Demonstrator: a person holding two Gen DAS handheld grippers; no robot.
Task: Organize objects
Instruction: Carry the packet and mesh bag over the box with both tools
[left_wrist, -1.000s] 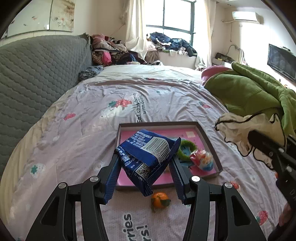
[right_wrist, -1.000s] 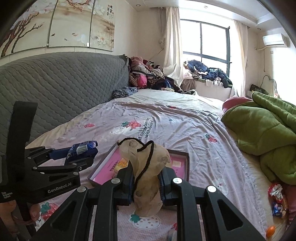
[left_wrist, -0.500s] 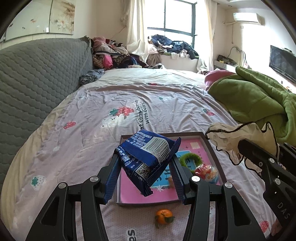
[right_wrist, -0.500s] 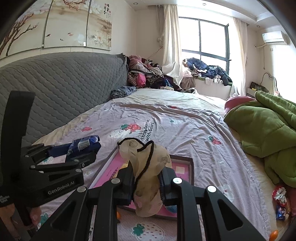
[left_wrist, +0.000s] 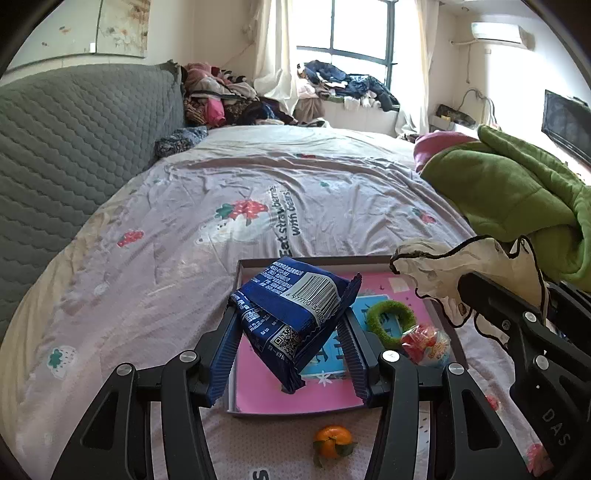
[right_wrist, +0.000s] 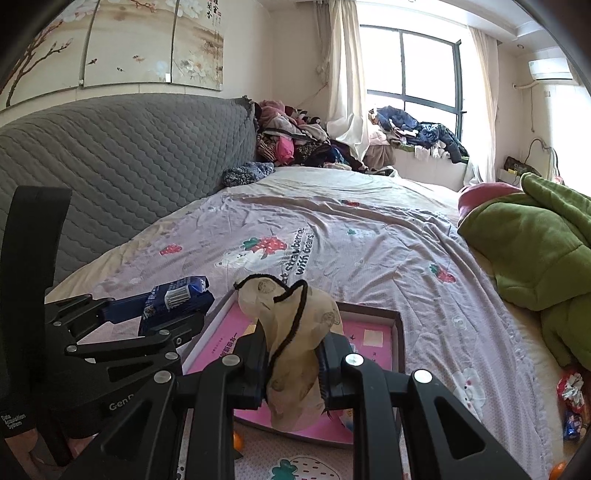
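Note:
My left gripper (left_wrist: 288, 354) is shut on a blue snack packet (left_wrist: 291, 314) and holds it above the pink tray (left_wrist: 291, 400) on the bed. The packet also shows in the right wrist view (right_wrist: 173, 301). My right gripper (right_wrist: 293, 369) is shut on a beige cloth pouch with a black cord (right_wrist: 295, 332), held over the same tray (right_wrist: 397, 343). The pouch shows at the right of the left wrist view (left_wrist: 465, 266). In the tray lie a green ring (left_wrist: 391, 323) and a red-wrapped item (left_wrist: 424, 345).
A small orange (left_wrist: 332, 439) lies on the sheet in front of the tray. A green blanket (left_wrist: 517, 199) is heaped at the right. A grey quilted headboard (left_wrist: 74, 147) runs along the left. Wrapped snacks (right_wrist: 570, 402) lie at the bed's right edge.
Both grippers have pulled back and risen a little, so the tray sits farther ahead and more of it shows. Both grips are unchanged.

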